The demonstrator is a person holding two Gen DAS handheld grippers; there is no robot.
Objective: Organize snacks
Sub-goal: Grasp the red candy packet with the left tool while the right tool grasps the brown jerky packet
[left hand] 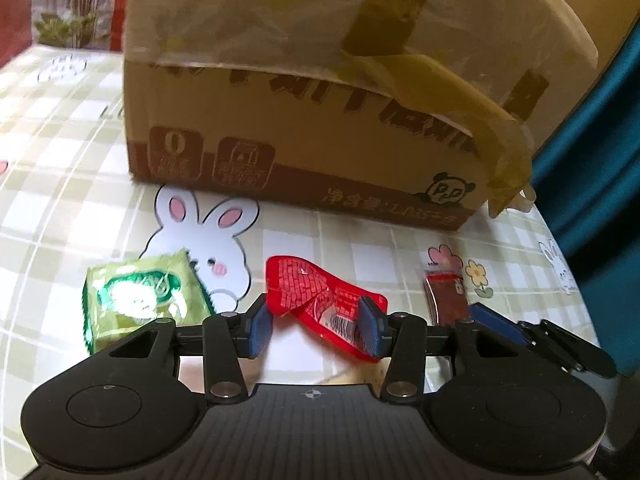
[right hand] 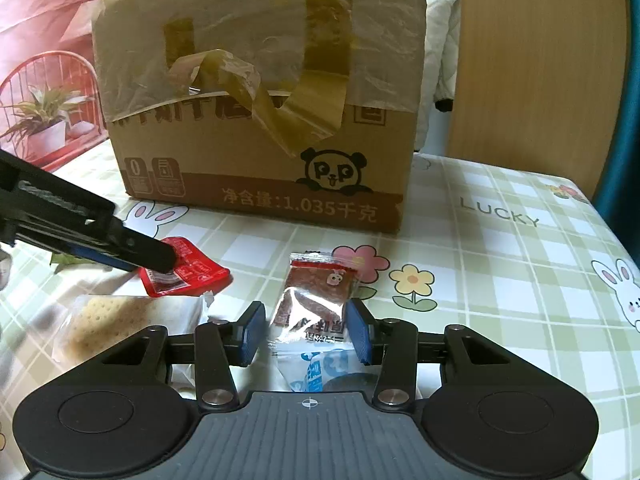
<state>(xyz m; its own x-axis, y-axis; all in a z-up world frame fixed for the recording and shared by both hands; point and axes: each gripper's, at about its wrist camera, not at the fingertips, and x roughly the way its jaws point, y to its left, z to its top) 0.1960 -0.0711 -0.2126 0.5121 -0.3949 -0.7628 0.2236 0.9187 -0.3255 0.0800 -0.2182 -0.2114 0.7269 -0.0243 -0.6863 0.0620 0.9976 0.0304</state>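
Observation:
A red snack packet [left hand: 316, 292] sits crumpled between my left gripper's [left hand: 314, 320] blue pads, which press on both its sides. In the right wrist view, the left gripper's fingers [right hand: 152, 256] come in from the left onto the same red packet [right hand: 192, 272]. A clear packet of brown snack [right hand: 316, 288] lies on the table between the fingers of my right gripper [right hand: 306, 320]. That gripper is open, with a small gap at its left pad. The brown packet [left hand: 446, 296] also shows at the right of the left wrist view.
A taped cardboard box [right hand: 260, 120] with a panda print stands just behind the snacks. A green packet [left hand: 136, 296] lies to the left and a cracker packet [right hand: 120, 320] sits near the red one. A blue-and-white packet [right hand: 320, 368] lies under the right gripper. The checked tablecloth [right hand: 500, 280] ends at the right.

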